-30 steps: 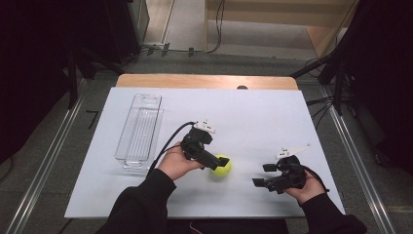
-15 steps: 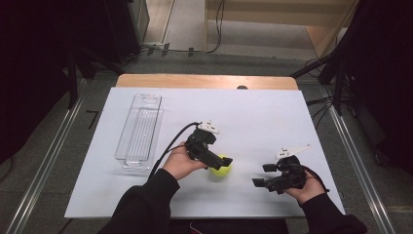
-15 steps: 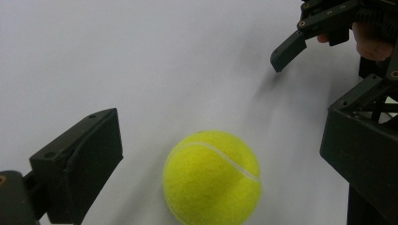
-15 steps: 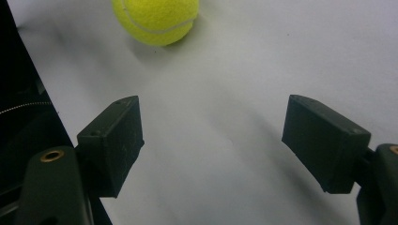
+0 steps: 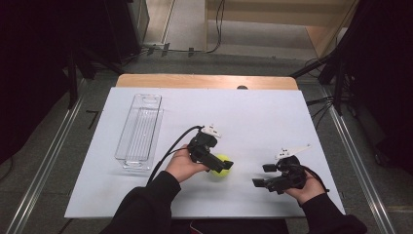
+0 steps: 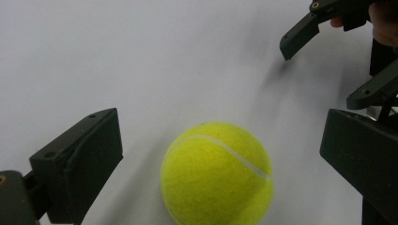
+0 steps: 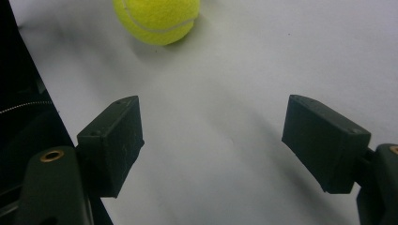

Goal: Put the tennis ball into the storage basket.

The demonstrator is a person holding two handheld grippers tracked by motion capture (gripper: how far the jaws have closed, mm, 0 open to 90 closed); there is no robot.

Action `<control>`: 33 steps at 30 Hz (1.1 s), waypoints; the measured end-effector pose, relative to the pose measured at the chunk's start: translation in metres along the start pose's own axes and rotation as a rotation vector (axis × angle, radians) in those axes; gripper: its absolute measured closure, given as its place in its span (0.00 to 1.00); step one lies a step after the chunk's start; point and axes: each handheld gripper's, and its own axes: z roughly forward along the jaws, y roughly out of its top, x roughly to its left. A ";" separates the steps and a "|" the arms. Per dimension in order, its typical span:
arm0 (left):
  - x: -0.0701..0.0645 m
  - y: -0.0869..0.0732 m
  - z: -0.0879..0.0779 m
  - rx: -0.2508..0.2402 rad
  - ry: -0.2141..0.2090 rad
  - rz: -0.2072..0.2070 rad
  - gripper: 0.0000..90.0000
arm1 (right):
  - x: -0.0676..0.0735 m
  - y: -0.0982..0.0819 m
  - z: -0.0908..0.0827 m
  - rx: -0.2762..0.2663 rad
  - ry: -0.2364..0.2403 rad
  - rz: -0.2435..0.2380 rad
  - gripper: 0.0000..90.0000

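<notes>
Left gripper [image 5: 220, 165], held low over the worktop's [image 5: 253, 117] near-centre, jaws spread wide either side of the tennis ball [image 6: 217, 173] (not touching it). Right gripper [image 5: 266, 175] near the front right corner, jaws wide, empty. Clear tray [image 5: 140, 131] toward the left edge, nothing inside.

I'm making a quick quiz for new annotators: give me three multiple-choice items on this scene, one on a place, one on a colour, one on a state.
1. The clear plastic bin lies where on the table?
A. on its left part
B. right edge
C. front centre

2. What colour is the tennis ball?
A. red
B. yellow-green
C. blue

3. The left hand-held gripper is:
A. shut on the ball
B. shut on nothing
C. open around the ball

Answers: 1 A, the high view shows it left of both hands. 2 B, plain in both gripper views. 3 C, gaps show between each jaw and the ball.
</notes>
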 end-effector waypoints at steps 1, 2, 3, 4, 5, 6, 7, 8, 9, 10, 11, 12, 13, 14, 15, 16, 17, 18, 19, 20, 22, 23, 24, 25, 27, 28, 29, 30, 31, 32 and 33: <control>0.000 -0.001 0.001 0.003 -0.001 0.001 0.00 | 0.000 0.000 0.000 0.000 0.000 0.000 0.21; 0.000 -0.001 0.002 0.006 0.000 0.003 0.00 | 0.000 0.000 0.000 0.000 0.000 0.000 0.21; -0.001 -0.002 0.003 0.007 -0.002 0.004 0.00 | 0.000 0.000 0.000 0.000 0.001 0.000 0.21; -0.001 -0.002 0.003 0.005 -0.003 0.003 0.00 | 0.000 0.000 0.000 0.001 0.001 0.000 0.21; -0.001 -0.003 0.004 0.001 -0.007 -0.002 0.00 | 0.000 0.000 0.000 0.001 0.002 0.000 0.21; -0.001 -0.004 0.005 0.001 -0.012 -0.011 0.00 | 0.000 0.000 0.000 0.001 0.000 -0.002 0.21; 0.000 -0.005 0.006 0.011 -0.014 -0.008 0.00 | 0.000 0.000 0.000 0.002 0.001 0.000 0.21; 0.000 -0.006 0.007 0.013 -0.011 -0.010 0.00 | 0.000 0.000 0.000 0.002 0.001 -0.001 0.21; 0.000 -0.007 0.008 0.016 -0.011 -0.009 0.00 | 0.000 0.000 0.000 0.003 0.001 0.000 0.21; 0.001 -0.008 0.009 0.026 -0.007 -0.001 0.00 | 0.001 0.000 0.000 0.004 0.001 0.000 0.21; 0.000 -0.010 0.010 0.028 -0.006 -0.003 0.00 | 0.001 0.000 0.000 0.004 0.001 -0.002 0.21; 0.000 -0.011 0.012 0.032 -0.009 -0.001 0.00 | 0.000 0.000 0.000 0.004 0.000 -0.003 0.21; 0.000 -0.012 0.013 0.031 -0.015 -0.001 0.00 | 0.000 0.000 0.000 0.004 0.000 -0.004 0.21; 0.000 -0.012 0.014 0.036 -0.012 0.000 0.00 | 0.000 0.000 0.001 0.004 0.000 -0.003 0.21; 0.000 -0.013 0.015 0.039 -0.013 0.004 0.00 | 0.000 0.000 0.001 0.004 0.000 -0.002 0.21; 0.000 -0.013 0.016 0.038 -0.013 -0.002 0.00 | 0.000 0.000 0.001 0.004 0.001 -0.002 0.21; 0.001 -0.014 0.016 0.040 -0.015 -0.005 0.00 | 0.000 0.000 0.001 0.004 0.001 -0.003 0.21; 0.001 -0.015 0.017 0.041 -0.019 -0.003 0.00 | 0.000 0.000 0.001 0.004 0.001 -0.003 0.21; 0.000 -0.016 0.018 0.043 -0.018 0.001 0.00 | 0.000 0.000 0.001 0.004 0.001 -0.003 0.21; 0.000 -0.016 0.019 0.050 -0.015 0.001 0.00 | 0.001 0.000 0.001 0.004 0.001 -0.003 0.21; -0.001 -0.018 0.020 0.050 -0.019 0.000 0.00 | 0.001 0.000 0.001 0.005 0.002 -0.003 0.21; -0.001 -0.018 0.021 0.051 -0.019 -0.001 0.00 | 0.001 0.000 0.001 0.004 0.002 -0.005 0.21; -0.001 -0.019 0.022 0.051 -0.020 -0.008 0.00 | 0.001 0.000 0.001 0.003 0.002 -0.005 0.21; -0.001 -0.020 0.023 0.048 -0.023 -0.018 0.00 | 0.001 0.000 0.001 0.004 0.002 -0.006 0.21; 0.000 -0.022 0.025 0.057 -0.028 -0.026 0.00 | 0.001 0.000 0.001 0.004 0.002 -0.006 0.21; 0.000 -0.023 0.026 0.060 -0.020 -0.021 0.00 | 0.001 0.000 0.001 0.004 0.002 -0.006 0.21; 0.000 -0.024 0.027 0.062 -0.017 -0.015 0.03 | 0.001 0.000 0.001 0.004 0.002 -0.006 0.21; -0.001 -0.025 0.028 0.065 -0.012 -0.012 0.03 | 0.001 0.000 0.001 0.004 0.002 -0.005 0.21; 0.000 -0.025 0.028 0.071 -0.013 -0.010 0.04 | 0.001 0.000 0.001 0.005 0.002 -0.005 0.21; 0.000 -0.026 0.029 0.079 -0.009 -0.005 0.04 | 0.001 0.000 0.001 0.005 0.002 -0.003 0.21; -0.001 -0.027 0.029 0.079 -0.004 -0.003 0.05 | 0.001 0.000 0.001 0.004 0.002 -0.004 0.21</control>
